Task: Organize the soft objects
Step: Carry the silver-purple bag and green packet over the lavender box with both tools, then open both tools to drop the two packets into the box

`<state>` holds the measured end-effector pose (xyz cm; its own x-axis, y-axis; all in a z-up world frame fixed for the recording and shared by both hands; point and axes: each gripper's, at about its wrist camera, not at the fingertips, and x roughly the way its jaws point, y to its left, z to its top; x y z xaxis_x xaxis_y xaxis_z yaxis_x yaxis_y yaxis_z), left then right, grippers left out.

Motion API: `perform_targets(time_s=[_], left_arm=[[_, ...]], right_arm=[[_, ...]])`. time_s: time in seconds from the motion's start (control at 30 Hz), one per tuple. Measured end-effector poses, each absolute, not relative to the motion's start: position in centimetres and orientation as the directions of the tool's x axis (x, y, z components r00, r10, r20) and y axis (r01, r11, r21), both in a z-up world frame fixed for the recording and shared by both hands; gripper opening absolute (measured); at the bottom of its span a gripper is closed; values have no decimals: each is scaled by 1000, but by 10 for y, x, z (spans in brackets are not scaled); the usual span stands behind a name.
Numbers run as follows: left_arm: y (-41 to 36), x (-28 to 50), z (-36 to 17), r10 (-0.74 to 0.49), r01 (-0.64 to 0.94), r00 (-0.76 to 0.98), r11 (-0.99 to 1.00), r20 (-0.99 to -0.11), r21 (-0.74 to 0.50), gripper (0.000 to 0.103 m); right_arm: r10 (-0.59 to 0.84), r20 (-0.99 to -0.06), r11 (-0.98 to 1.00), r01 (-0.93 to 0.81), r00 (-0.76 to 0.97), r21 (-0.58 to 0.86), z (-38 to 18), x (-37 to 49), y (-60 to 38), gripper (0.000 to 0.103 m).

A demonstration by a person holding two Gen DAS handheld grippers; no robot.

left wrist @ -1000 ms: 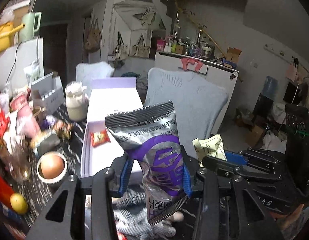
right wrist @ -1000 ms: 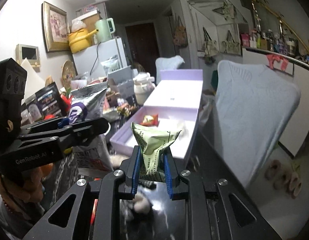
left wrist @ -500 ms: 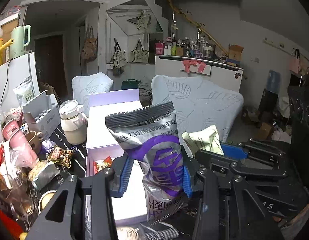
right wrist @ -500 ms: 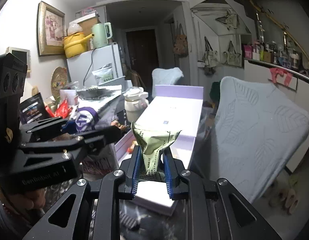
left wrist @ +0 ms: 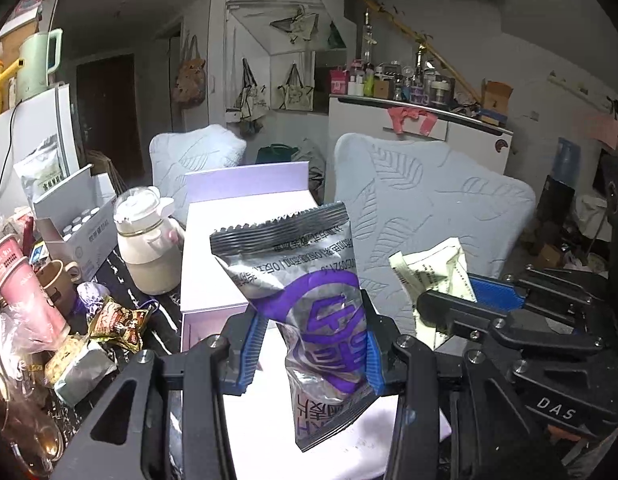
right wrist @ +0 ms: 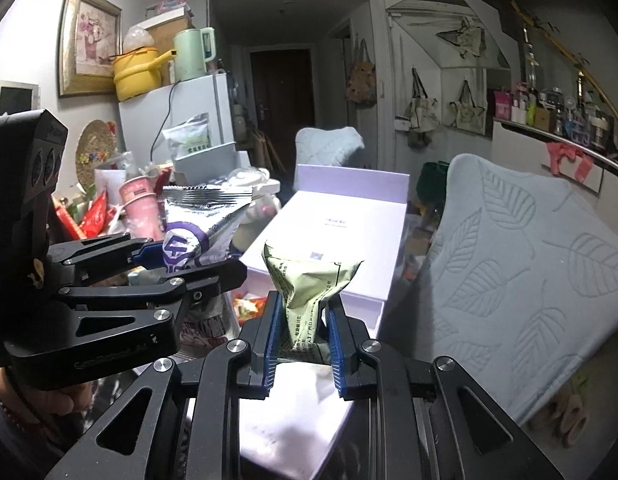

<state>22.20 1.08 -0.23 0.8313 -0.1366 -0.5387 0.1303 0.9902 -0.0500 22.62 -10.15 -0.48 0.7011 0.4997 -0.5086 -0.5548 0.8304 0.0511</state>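
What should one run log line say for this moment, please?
left gripper: shut on silver and purple packet | right gripper: shut on green packet | both above open lilac box | nothing released yet

Readable "DAS" in white on the black body of the right gripper (left wrist: 557, 402). On the silver-purple snack packet (left wrist: 313, 304), upside-down printed characters, not legible. On the green packet (right wrist: 309, 284), small print, unreadable.
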Motion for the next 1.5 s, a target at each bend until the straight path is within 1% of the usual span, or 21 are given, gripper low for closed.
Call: perform_targets(time_s=[0.1, 0.37, 0.6, 0.83, 0.93, 1.07, 1.2, 1.4, 1.43, 1.5], left_arm=[[17, 235, -10, -122, 110, 824, 992, -553, -55, 42], [22, 269, -30, -59, 71, 792, 997, -608, -4, 42], [30, 294, -51, -60, 64, 741, 998, -669, -19, 42], [36, 313, -74, -45, 38, 686, 999, -726, -26, 42], [38, 319, -85, -45, 33, 662, 999, -748, -31, 42], [38, 325, -96, -15, 20, 641, 1000, -767, -3, 42], [38, 329, -100, -38, 19, 621, 999, -783, -33, 42], [37, 333, -101, -11, 8, 595, 1000, -804, -7, 42], [39, 333, -102, -10, -1, 584, 1000, -812, -13, 42], [42, 333, -103, 2, -21, 574, 1000, -819, -12, 43]], right_arm=[[493, -527, 832, -553, 692, 52, -11, 240, -98, 22], [447, -583, 844, -535, 678, 25, -28, 278, -85, 22], [439, -634, 842, -539, 637, 42, -44, 304, -80, 22], [424, -707, 833, -551, 566, 59, -67, 328, -69, 22], [416, -721, 830, -555, 554, 53, -74, 331, -64, 22], [383, -743, 834, -551, 549, 22, -85, 336, -59, 22], [376, -744, 832, -554, 553, 9, -89, 336, -57, 23], [364, -763, 834, -552, 535, 11, -92, 341, -53, 31], [360, -766, 836, -549, 533, 11, -92, 341, -53, 37], [354, -767, 839, -544, 535, 8, -92, 340, -53, 44]])
